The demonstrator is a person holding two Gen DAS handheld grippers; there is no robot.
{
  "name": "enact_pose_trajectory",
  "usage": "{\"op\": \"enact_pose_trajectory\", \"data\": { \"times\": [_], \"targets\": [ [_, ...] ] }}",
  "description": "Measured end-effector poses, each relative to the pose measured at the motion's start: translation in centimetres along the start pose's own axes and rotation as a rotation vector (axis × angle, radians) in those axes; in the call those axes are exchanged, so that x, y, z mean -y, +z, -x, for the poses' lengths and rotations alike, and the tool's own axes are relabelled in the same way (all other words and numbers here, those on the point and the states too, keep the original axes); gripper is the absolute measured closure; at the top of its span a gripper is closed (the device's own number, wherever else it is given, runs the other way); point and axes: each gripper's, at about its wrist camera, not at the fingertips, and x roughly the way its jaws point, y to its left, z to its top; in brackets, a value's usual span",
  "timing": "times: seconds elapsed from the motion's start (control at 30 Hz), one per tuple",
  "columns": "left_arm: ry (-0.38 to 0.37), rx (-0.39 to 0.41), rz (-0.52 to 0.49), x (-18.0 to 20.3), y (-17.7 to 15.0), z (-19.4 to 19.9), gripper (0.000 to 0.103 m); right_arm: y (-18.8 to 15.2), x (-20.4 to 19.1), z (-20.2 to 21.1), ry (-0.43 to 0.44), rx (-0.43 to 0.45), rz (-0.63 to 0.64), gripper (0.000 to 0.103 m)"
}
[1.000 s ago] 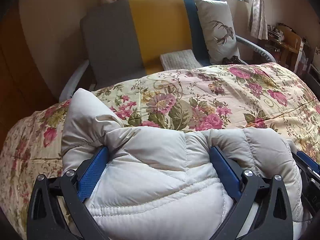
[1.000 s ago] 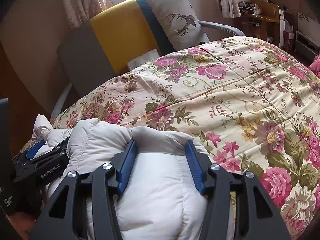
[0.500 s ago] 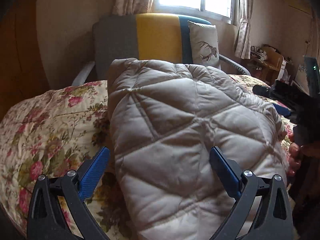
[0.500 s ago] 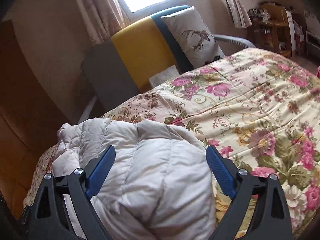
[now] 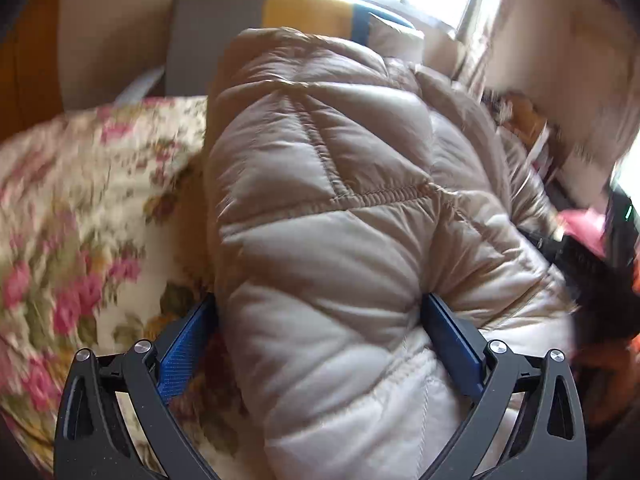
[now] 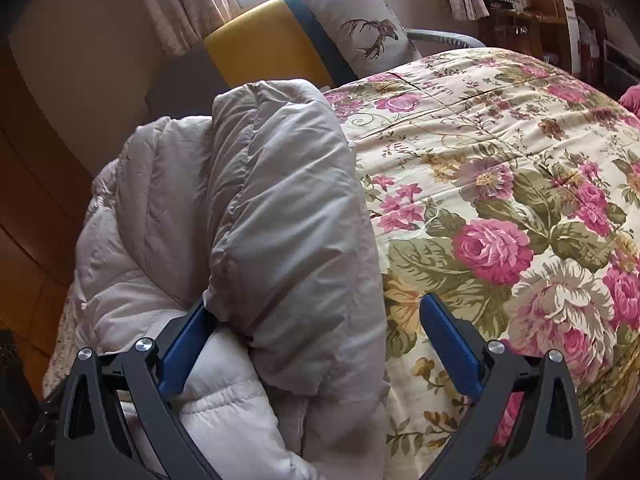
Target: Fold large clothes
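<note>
Since the jacket (image 5: 340, 240) lies bunched in a thick puffy roll at the near edge of the bed (image 6: 500, 200), the folding looks only partly done: layers are stacked over one another, but the bundle is lumpy and not yet squared.

In the left wrist view, the left gripper (image 5: 320, 344) stands wide, its blue pads on either side of the roll and touching or nearly touching the quilted fabric. It reads as released rather than pinching, since the jaws are as far apart as they go. That view is motion-blurred, so finer contact is hard to judge. The right gripper (image 6: 316, 344) is likewise spread open; its left pad sits against a fold of the jacket, while its right pad hangs over bare floral bedspread.

The step in hand seems to be a regrasp between folds. The next move probably calls for closing on one edge of the top layer only, because down filling is slippery and springs back, so a shallow pinch could slide off.

Counted: one jacket, two grippers, one bed, one striped chair (image 6: 260, 48) beyond it, one deer cushion (image 6: 360, 32).
</note>
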Motion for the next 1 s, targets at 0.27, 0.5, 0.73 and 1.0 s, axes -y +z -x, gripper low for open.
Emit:
{"op": "enact_pose_trajectory", "data": {
  "times": [0.27, 0.5, 0.73, 1.0],
  "targets": [
    [-0.239, -0.091, 0.225, -2.8, -2.4, 0.1, 0.003, 0.1, 2.1, 0.2, 0.239, -0.205, -0.078, 0.002],
    [-0.336, -0.099, 0.228, -2.7, -1.6, 0.4, 0.035, -1.1, 1.0, -2.4, 0.343, -0.300, -0.132, 0.002],
    [-0.267, -0.105, 0.235, -7.2, -1.3, 4.7, 0.039, -5.6, -3.7, -2.3, 0.496, -0.411, -0.174, 0.002],
    [-0.218, 0.011, 0.178, -7.5, -1.6, 7.8, 0.015, -3.1, -1.4, 3.3, 0.348, -0.158, -0.154, 0.002]
  ]
}}
